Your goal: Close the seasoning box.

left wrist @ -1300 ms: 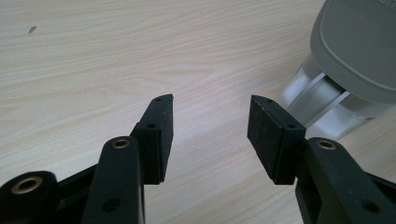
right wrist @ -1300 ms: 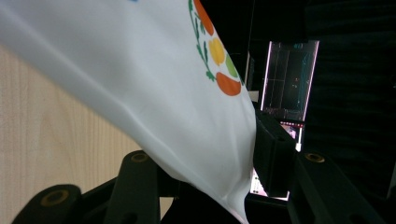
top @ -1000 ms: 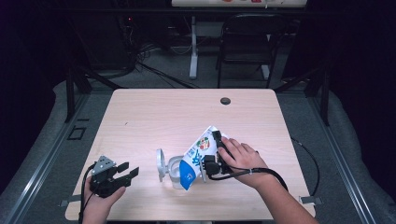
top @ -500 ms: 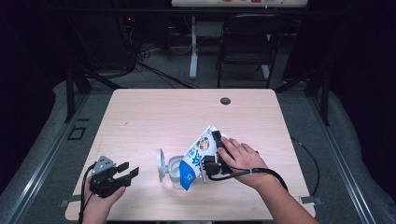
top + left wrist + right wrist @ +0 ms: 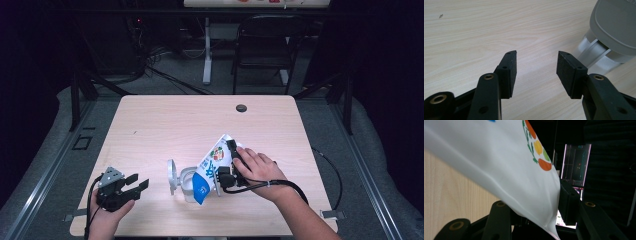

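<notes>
A white pouch [image 5: 212, 161] with a blue bottom and fruit print leans tilted over a clear container [image 5: 188, 184], whose grey lid [image 5: 171, 176] stands open at its left. My right gripper [image 5: 226, 162] is shut on the pouch's right edge, and its jaws have just closed a little further on it. In the right gripper view the pouch [image 5: 499, 165] runs between the jaws of that gripper [image 5: 536, 207]. My left gripper [image 5: 137, 181] rests open near the table's front left. In its own view this gripper [image 5: 536, 65] has nothing between its jaws, with the lid [image 5: 616, 22] beyond to the right.
The wooden table [image 5: 175, 120] has a small dark hole [image 5: 241, 108] near its far edge. A chair [image 5: 265, 45] and cables stand on the floor behind. A cable [image 5: 335, 180] trails off the table's right side.
</notes>
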